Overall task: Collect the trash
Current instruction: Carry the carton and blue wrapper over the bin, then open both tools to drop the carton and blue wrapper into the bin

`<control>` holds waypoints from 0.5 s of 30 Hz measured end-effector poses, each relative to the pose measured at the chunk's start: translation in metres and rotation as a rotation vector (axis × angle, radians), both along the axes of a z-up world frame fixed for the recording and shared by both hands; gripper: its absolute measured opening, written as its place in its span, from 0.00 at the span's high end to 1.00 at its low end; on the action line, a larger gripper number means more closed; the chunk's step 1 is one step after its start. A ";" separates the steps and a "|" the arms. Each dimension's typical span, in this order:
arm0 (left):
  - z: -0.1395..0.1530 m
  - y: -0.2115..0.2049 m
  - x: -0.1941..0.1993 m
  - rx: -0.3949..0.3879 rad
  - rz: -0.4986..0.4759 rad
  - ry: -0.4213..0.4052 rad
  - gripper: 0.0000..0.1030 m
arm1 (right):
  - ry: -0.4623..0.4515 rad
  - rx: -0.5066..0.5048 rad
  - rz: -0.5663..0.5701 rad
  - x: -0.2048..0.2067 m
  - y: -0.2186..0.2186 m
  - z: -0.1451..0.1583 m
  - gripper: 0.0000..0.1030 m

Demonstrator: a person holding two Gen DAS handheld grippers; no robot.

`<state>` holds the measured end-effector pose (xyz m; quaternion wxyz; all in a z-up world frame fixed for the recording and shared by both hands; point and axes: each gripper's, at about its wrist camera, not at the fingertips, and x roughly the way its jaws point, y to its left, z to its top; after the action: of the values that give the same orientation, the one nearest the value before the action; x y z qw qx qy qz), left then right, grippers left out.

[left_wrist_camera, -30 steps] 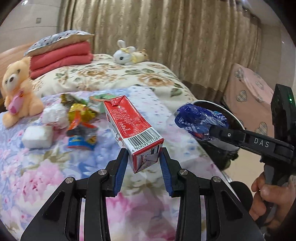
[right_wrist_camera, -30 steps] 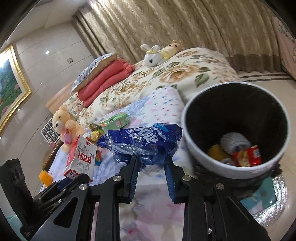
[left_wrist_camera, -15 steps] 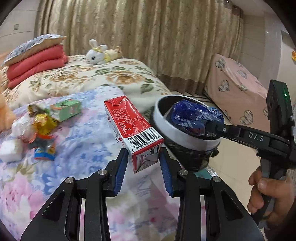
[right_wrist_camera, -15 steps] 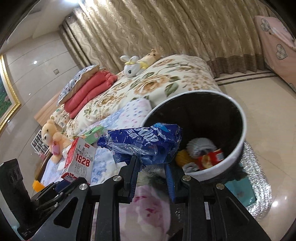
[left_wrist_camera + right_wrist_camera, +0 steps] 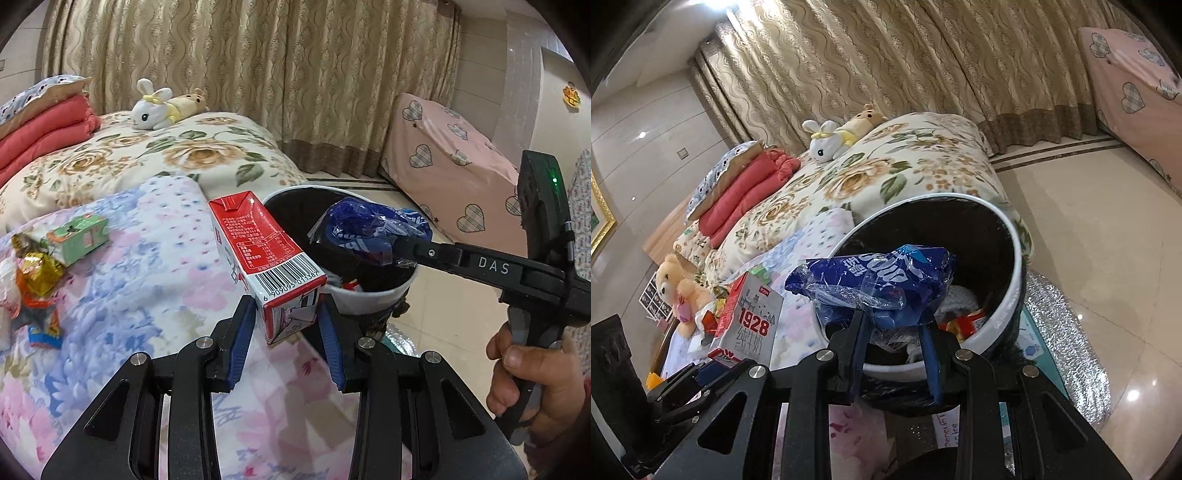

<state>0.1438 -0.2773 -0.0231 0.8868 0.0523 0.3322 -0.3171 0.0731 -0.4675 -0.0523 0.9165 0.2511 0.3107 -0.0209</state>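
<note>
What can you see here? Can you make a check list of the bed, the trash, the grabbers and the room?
Surface: bed with a flowery sheet.
Job's things: red carton in the left gripper; blue bag in the right gripper, over the bin, which already holds trash.
Clutter: green box and wrappers lie on the bed.
Grippers: both shut on their loads.
Cables: nothing seen.
Surroundings: curtains, bunny, teddy, red blankets, shiny tile floor.
</note>
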 end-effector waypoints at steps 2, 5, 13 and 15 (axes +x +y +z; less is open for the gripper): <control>0.002 -0.005 0.002 0.000 -0.009 0.004 0.67 | 0.009 -0.004 -0.004 0.002 -0.004 0.000 0.73; 0.004 -0.015 0.005 -0.001 -0.028 0.006 0.67 | 0.017 -0.001 -0.012 0.005 -0.012 0.000 0.73; 0.003 -0.037 0.017 -0.004 -0.079 0.049 0.67 | 0.032 -0.003 -0.024 0.014 -0.032 0.000 0.72; 0.002 -0.043 0.020 0.002 -0.092 0.054 0.67 | 0.038 -0.006 -0.023 0.018 -0.034 0.000 0.71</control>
<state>0.1637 -0.3199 -0.0207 0.8620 0.0599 0.3534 -0.3583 0.0906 -0.5015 -0.0521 0.9109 0.2516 0.3249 -0.0370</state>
